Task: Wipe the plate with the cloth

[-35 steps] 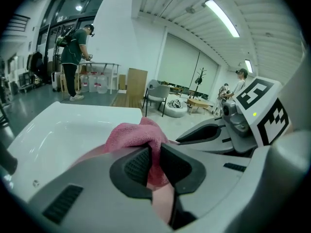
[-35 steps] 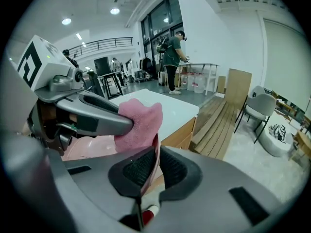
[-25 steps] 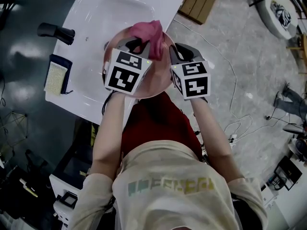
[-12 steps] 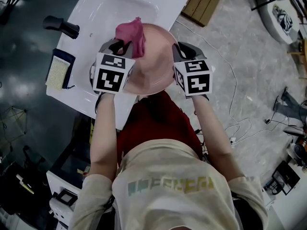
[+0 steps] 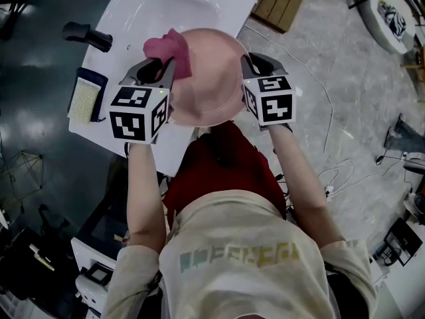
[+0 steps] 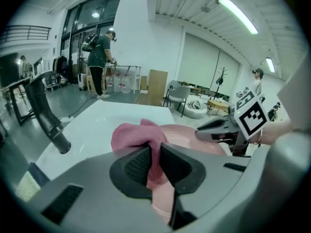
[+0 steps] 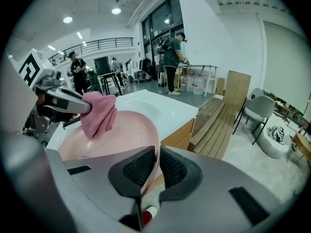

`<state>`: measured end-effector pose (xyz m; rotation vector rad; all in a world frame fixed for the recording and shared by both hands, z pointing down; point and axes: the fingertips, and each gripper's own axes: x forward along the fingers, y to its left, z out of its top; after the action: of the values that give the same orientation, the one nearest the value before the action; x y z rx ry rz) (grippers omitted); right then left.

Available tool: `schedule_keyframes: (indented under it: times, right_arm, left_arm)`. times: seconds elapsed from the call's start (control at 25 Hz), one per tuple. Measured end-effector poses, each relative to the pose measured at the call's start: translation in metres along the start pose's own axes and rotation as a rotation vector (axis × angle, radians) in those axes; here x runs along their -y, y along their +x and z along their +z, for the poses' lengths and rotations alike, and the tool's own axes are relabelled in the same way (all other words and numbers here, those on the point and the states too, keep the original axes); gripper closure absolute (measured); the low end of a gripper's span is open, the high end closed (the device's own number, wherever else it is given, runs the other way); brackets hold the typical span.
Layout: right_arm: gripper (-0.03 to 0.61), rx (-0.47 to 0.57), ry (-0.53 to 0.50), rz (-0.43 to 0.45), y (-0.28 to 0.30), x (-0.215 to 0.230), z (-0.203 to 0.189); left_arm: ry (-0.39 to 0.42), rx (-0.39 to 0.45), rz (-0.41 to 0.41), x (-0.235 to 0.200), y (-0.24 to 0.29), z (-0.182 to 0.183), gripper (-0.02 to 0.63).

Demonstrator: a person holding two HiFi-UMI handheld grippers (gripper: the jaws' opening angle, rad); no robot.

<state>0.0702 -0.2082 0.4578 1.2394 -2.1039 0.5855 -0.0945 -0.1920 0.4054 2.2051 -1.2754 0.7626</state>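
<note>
my left gripper (image 6: 154, 155) was clamped on the crumpled pink cloth (image 6: 133, 136), which lay against the left rim of the round pink plate (image 5: 214, 85); my right gripper (image 7: 156, 166) pinched its right edge, over the white sink counter (image 5: 126, 25). i judged wiping underway, most of the face left.

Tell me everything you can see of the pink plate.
The plate is round, pale pink, smooth and glossy, with a shallow well and a raised rim. It is held up, tilted, over the edge of the white sink counter. Its right rim is clamped between the jaws of the right gripper. The cloth, pinched by the left gripper, rests on its far left edge.
</note>
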Motion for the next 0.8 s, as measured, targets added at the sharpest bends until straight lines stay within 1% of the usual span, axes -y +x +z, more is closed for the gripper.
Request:
schedule_keyframes:
  times: [0.16, 0.28, 0.44, 0.52, 0.6, 0.8]
  right_arm:
    - [0.518, -0.001, 0.012, 0.002, 0.0, 0.0, -0.001]
    - [0.519, -0.001, 0.02, 0.005, 0.0, 0.0, -0.002]
    - [0.519, 0.003, 0.033, 0.003, -0.001, 0.0, -0.003]
    - [0.52, 0.005, 0.034, 0.003, -0.001, 0.0, -0.003]
    - [0.519, 0.006, 0.029, 0.003, -0.002, 0.001, -0.003]
    - [0.52, 0.007, 0.025, -0.002, -0.004, 0.002, -0.005]
  left_arm:
    - [0.002, 0.035, -0.151, 0.042, 0.009, 0.011, 0.554]
    - [0.021, 0.015, -0.227, 0.071, 0.023, 0.01, 0.554]
    - [0.034, -0.024, -0.304, 0.104, 0.043, 0.006, 0.554]
    - [0.056, -0.048, -0.319, 0.114, 0.052, 0.003, 0.554]
    - [0.085, -0.076, -0.316, 0.12, 0.058, -0.003, 0.554]
    - [0.174, -0.128, -0.266, 0.118, 0.063, -0.016, 0.554]
